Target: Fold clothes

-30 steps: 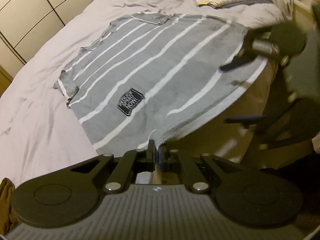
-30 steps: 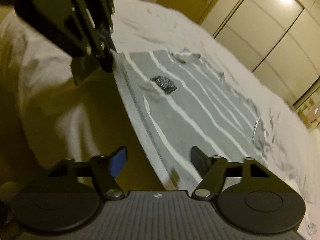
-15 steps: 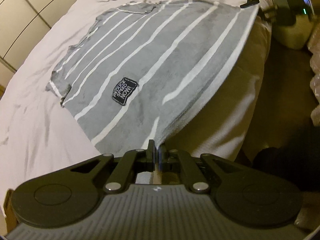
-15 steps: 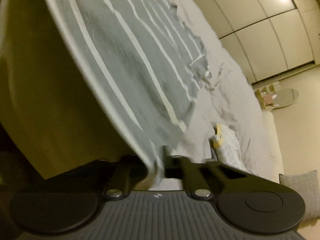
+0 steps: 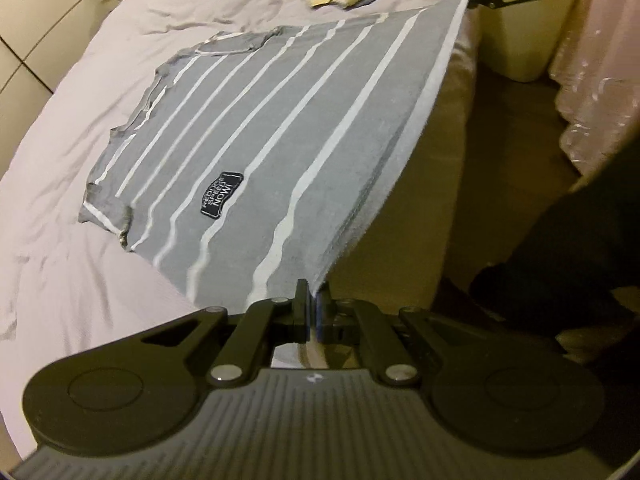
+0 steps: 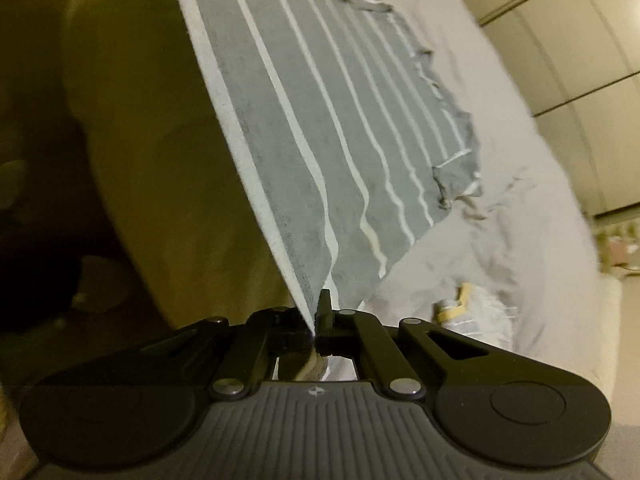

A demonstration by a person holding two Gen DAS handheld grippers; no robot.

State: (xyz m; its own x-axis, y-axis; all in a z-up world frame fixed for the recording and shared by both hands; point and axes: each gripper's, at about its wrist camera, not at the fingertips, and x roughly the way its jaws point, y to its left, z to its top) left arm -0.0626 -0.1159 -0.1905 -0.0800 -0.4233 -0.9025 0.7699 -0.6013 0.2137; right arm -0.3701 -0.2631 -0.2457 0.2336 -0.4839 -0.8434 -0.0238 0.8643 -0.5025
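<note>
Bed (image 5: 60, 280) edge: left hand-held gripper (image 5: 310, 304), right hand-held gripper (image 6: 316, 316) clamp striped shirt (image 5: 280, 140) hem corners, taut.

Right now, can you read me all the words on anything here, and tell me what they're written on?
"REDUCE SPEED NOW!" is on the black patch sewn on the grey striped shirt. The first word is a bit blurry, so that part is my best reading.
The small white logo on the left gripper is a symbol, not letters.
Nothing readable shows in the right wrist view.
</note>
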